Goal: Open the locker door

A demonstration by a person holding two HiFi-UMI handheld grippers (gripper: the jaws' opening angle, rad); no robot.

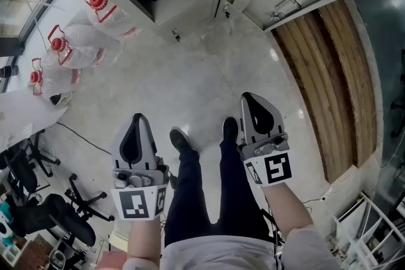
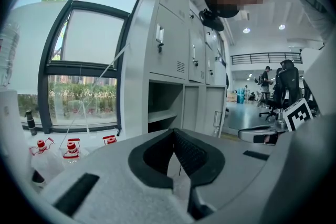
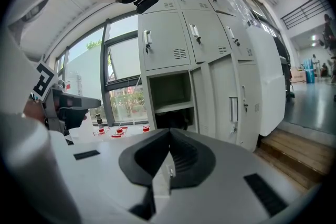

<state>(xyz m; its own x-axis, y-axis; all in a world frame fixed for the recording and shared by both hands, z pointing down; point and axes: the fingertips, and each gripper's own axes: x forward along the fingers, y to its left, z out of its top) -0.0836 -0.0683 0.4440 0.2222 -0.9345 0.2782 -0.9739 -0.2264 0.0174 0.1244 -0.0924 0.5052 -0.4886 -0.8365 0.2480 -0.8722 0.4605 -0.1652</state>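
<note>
While both grippers hang low in front of the person, clear plastic water bottles with red caps (image 1: 76, 41) sit clustered on the floor at the far left, below a tall dark-framed window (image 2: 84, 60). Black wheeled office chairs (image 1: 44, 212) stand nearer the person on that side.

The left gripper (image 1: 138, 120), smooth grey plastic with black ribbed pads, has its jaws pressed together at the tips with nothing between them. Beside it are the person's dark trousers and black shoes (image 1: 180, 139).

Glossy pale stone-look floor (image 1: 209, 66) stretches from the shoes to the bank of grey metal lockers (image 3: 178, 34). An open locker compartment with a bare shelf (image 3: 168, 94) shows just above the jaw tips in the right gripper view.

The right gripper (image 1: 248, 98), of the same make, is closed on nothing.

The pale grey metal locker door with a vertical handle (image 3: 231, 107) is closed. It stands right of the open compartment, ahead and to the right of the right gripper, well apart from it. Further right, a step of brown wooden planks (image 1: 335, 85) runs along the lockers' foot.
</note>
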